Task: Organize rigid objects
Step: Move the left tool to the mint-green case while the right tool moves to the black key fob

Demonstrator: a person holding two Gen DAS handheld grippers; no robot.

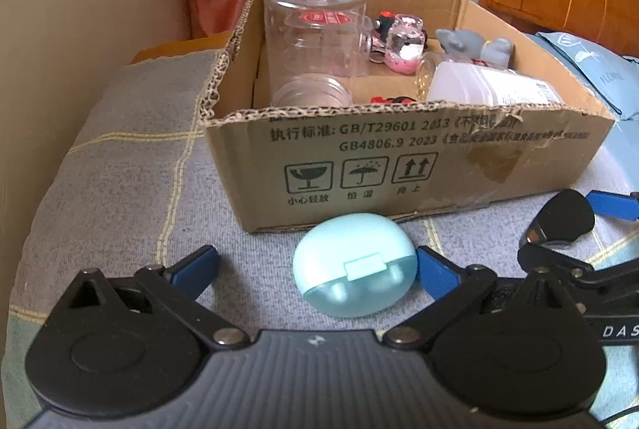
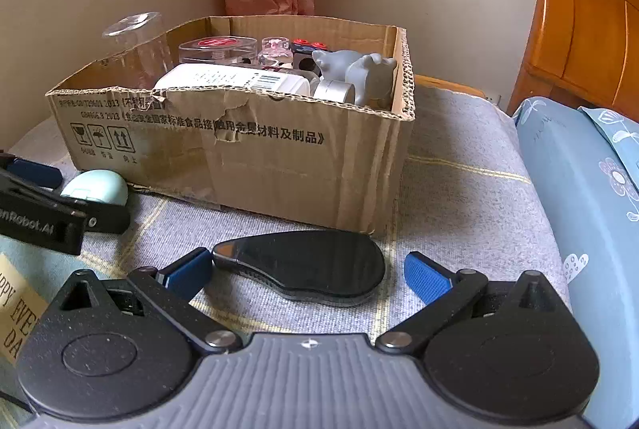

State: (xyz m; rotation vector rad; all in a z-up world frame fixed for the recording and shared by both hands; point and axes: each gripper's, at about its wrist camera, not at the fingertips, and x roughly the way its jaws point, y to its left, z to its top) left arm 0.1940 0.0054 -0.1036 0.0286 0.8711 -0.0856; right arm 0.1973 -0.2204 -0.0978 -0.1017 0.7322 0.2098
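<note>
Left claw (image 1: 317, 269) wide, straddling the mint earbud case (image 1: 354, 265) dead ahead; right claw (image 2: 307, 271) wide around the black teardrop case (image 2: 307, 265), long axis crosswise.

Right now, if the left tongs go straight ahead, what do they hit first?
The pale blue case, sitting between the open left tongs. Behind it stands the cardboard box; the gap between the two is unclear.

Left gripper (image 1: 317, 271) spread around teal case (image 1: 354, 263) — cardboard box (image 1: 399, 165) just behind.
</note>
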